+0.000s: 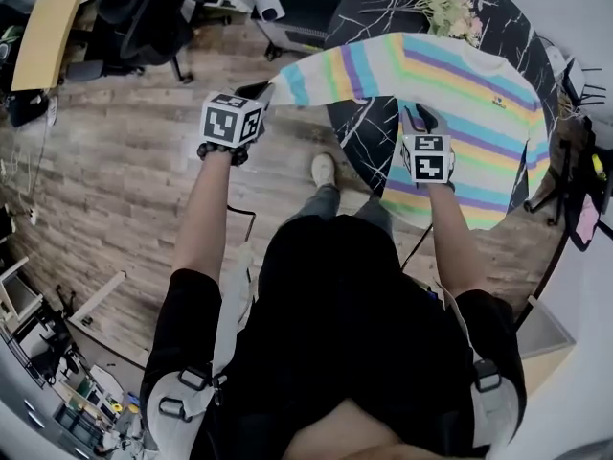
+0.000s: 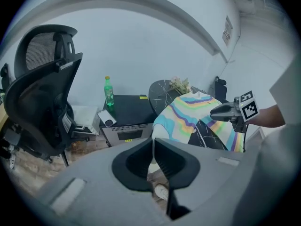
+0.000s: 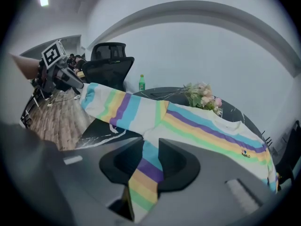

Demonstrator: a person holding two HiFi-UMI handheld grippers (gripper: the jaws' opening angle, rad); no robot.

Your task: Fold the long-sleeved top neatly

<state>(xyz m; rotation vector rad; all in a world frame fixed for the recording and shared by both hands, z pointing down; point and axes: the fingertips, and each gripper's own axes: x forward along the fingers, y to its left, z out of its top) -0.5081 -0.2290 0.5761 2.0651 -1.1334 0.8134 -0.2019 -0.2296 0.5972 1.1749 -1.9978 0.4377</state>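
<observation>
The top (image 1: 469,94) lies spread on the round dark table (image 1: 369,8), and one sleeve (image 1: 326,73) reaches out past the edge. I judge it light and soft, so it will sag and slide. My left gripper (image 1: 257,92) is pressed together on the cuff (image 2: 159,132). My right gripper (image 1: 421,120) pinches the side below that sleeve. Both seem good holds to me.

Left tongs (image 1: 263,91) and right tongs (image 1: 419,119), both held forward, clamp the top (image 1: 469,77).
</observation>
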